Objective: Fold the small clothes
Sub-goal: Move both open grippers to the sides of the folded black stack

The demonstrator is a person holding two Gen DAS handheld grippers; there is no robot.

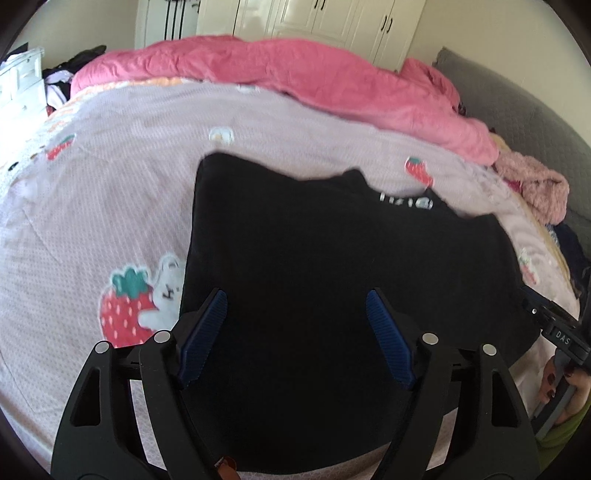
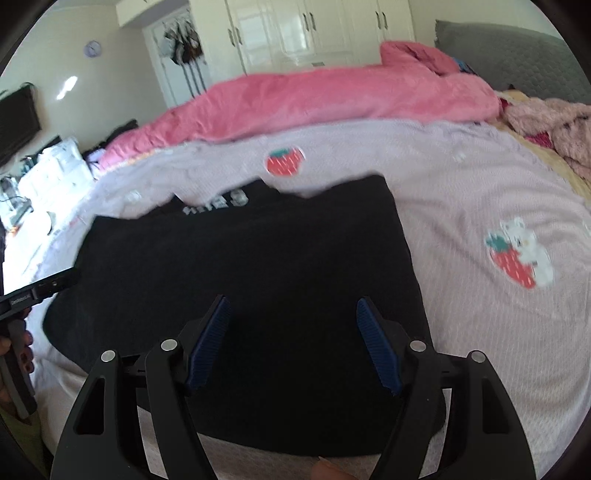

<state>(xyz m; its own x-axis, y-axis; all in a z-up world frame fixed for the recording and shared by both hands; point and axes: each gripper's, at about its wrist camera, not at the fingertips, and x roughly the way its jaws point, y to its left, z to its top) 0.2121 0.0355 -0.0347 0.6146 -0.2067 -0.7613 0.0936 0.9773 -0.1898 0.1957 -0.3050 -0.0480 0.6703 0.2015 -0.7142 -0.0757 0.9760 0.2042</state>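
A black garment (image 1: 332, 266) with white lettering lies spread flat on the lilac strawberry-print bedspread (image 1: 110, 192); it also shows in the right wrist view (image 2: 258, 266). My left gripper (image 1: 297, 295) is open and empty, hovering over the garment's near left part. My right gripper (image 2: 291, 301) is open and empty, over the garment's near right part. The right gripper's body (image 1: 554, 325) shows at the right edge of the left wrist view, and the left gripper's body (image 2: 40, 288) at the left edge of the right wrist view.
A rolled pink duvet (image 1: 295, 70) lies along the bed's far side. A grey headboard (image 1: 517, 99) and a fluffy pink garment (image 1: 535, 184) sit at the right. White wardrobes (image 2: 314, 29) stand behind. Cluttered white furniture (image 2: 55, 166) stands at the left.
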